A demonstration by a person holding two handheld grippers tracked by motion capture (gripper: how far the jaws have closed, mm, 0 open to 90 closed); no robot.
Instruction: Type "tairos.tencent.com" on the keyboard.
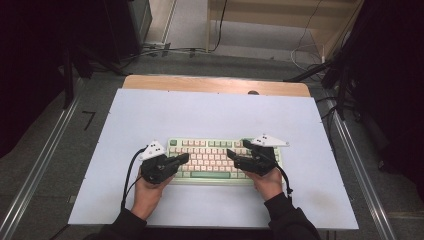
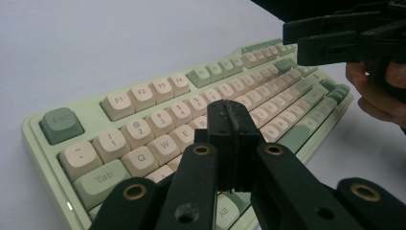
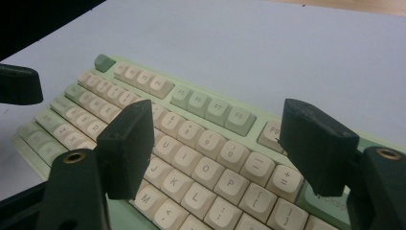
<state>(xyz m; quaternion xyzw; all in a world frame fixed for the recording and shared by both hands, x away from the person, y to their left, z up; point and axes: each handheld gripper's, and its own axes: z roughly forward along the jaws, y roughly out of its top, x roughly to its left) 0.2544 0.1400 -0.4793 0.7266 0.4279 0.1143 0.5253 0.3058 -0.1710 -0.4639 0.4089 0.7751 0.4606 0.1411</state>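
Note:
A pale green keyboard [image 1: 210,152] with cream keys lies on the white mat near the front of the table. My left gripper [image 1: 184,158] hovers over the keyboard's left end. In the left gripper view its jaws [image 2: 233,112] are pressed together with nothing between them, above the letter rows of the keyboard [image 2: 158,120]. My right gripper [image 1: 231,153] is over the keyboard's right half. In the right gripper view its jaws [image 3: 220,143] stand wide apart and empty above the keys [image 3: 191,108]. The two grippers point toward each other.
The white mat [image 1: 210,110] covers most of the wooden table [image 1: 215,84]. Metal rails [image 1: 45,155] run along both sides of the table. Cables [image 1: 165,50] lie on the floor beyond the far edge.

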